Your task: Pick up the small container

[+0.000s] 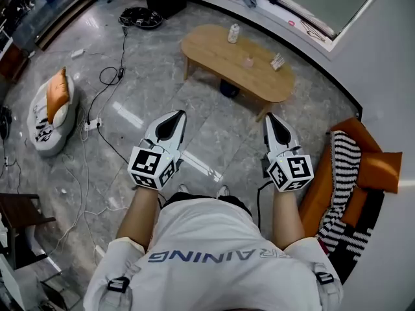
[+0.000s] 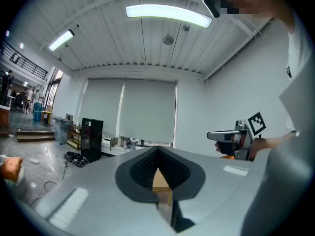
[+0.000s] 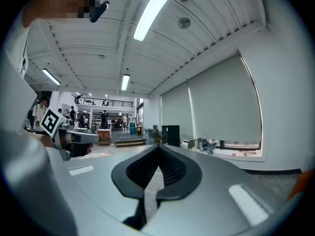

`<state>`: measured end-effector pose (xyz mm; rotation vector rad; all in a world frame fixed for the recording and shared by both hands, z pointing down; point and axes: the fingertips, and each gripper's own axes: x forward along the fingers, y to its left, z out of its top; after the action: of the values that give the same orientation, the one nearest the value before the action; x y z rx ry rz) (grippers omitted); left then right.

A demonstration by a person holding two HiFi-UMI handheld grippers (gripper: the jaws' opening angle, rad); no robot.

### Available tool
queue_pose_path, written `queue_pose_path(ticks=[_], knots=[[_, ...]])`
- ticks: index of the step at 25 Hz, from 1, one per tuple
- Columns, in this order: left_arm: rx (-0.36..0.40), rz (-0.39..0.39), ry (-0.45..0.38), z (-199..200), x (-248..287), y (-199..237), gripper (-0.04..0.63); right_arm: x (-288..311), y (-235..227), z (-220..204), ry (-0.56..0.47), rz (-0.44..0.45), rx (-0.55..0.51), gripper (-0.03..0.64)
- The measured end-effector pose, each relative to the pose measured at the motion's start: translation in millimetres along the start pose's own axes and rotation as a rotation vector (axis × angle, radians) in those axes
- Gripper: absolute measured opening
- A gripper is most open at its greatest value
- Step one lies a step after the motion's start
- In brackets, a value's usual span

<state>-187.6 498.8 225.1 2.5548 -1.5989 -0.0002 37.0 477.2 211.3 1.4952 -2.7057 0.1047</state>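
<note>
A low oval wooden table [image 1: 220,60] stands ahead of me across the grey floor. Three small things stand on it: a white bottle [image 1: 233,33], a small pinkish container [image 1: 248,61] in the middle, and a little striped item [image 1: 277,61]. My left gripper [image 1: 175,115] and right gripper [image 1: 271,116] are held side by side at waist height, well short of the table, both shut and empty. In the left gripper view the jaws [image 2: 158,150] meet at the tip, and the right gripper [image 2: 219,135] shows beside them. The right gripper view shows its closed jaws [image 3: 158,147] and the left gripper [image 3: 88,137].
A beanbag seat with an orange cushion [image 1: 52,109] lies at the left, with cables and a power strip [image 1: 92,123] on the floor near it. An orange sofa with a striped blanket [image 1: 343,167] is at the right. A dark chair [image 1: 16,229] stands at the lower left.
</note>
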Motion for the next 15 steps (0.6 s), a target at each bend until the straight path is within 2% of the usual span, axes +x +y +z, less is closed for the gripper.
queue_pose_path(ticks=[8, 15], knots=[[-0.022, -0.009, 0.007, -8, -10, 25, 0.002, 14, 17, -3, -0.016, -0.018, 0.024, 0.012], [-0.052, -0.029, 0.024, -25, -21, 55, 0.002, 30, 44, -22, 0.007, -0.042, 0.041, 0.012]])
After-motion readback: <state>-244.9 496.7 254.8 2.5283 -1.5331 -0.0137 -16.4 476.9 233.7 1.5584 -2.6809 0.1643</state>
